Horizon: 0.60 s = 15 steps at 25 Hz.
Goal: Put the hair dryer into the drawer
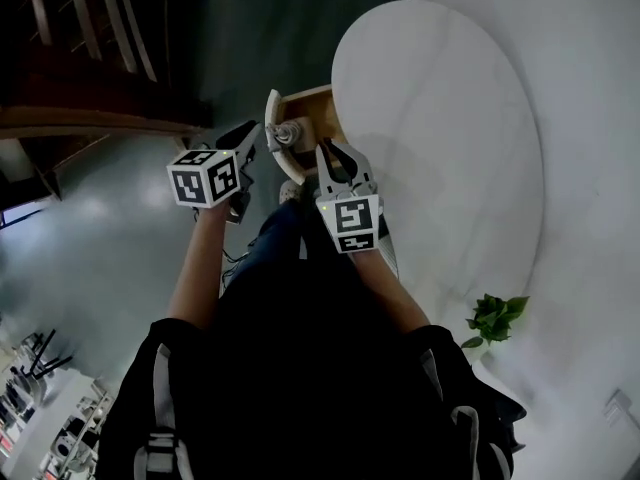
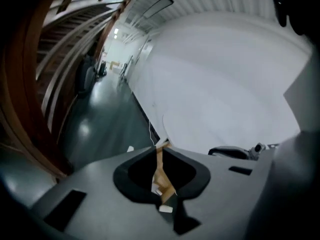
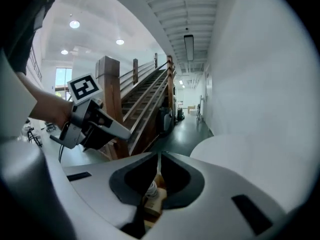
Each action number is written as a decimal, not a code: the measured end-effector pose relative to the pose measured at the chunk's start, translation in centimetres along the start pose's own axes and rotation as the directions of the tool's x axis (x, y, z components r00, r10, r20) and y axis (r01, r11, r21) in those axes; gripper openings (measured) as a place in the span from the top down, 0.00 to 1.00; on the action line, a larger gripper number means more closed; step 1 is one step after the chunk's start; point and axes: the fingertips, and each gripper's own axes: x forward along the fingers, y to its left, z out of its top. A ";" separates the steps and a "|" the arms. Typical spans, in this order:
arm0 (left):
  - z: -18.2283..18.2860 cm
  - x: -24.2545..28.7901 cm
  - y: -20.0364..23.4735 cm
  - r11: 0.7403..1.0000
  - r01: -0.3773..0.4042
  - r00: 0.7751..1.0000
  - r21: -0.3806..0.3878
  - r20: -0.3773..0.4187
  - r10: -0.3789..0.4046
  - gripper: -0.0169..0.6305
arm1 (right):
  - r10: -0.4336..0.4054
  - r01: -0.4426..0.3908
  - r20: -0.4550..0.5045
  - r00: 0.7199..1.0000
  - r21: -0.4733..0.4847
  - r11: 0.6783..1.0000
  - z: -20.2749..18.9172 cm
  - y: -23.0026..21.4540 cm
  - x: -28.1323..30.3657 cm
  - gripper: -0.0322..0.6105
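Observation:
An open wooden drawer point(image 1: 318, 118) sticks out from under the white rounded table point(image 1: 440, 158), and the pale hair dryer point(image 1: 284, 134) lies inside it. My left gripper point(image 1: 248, 140) hovers just left of the drawer, its jaws together and empty. My right gripper point(image 1: 339, 160) hangs over the drawer's near edge, jaws together, holding nothing. In the left gripper view the jaws point(image 2: 159, 147) meet above the drawer's wood point(image 2: 161, 178). In the right gripper view the closed jaws point(image 3: 159, 155) frame the hair dryer point(image 3: 151, 188) below, with the left gripper point(image 3: 126, 132) to the left.
A small green plant point(image 1: 495, 318) stands on the white surface at the right. A wooden staircase point(image 1: 90, 68) rises at the upper left over a dark glossy floor point(image 1: 110, 248). The person's legs and a shoe point(image 1: 290, 192) are directly below the grippers.

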 end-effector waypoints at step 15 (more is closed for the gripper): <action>11.3 -14.9 -16.0 0.862 -0.186 0.844 0.471 0.527 -0.105 0.96 | -0.204 0.233 0.423 0.883 -0.018 0.972 18.9 -1.5 -14.4 0.91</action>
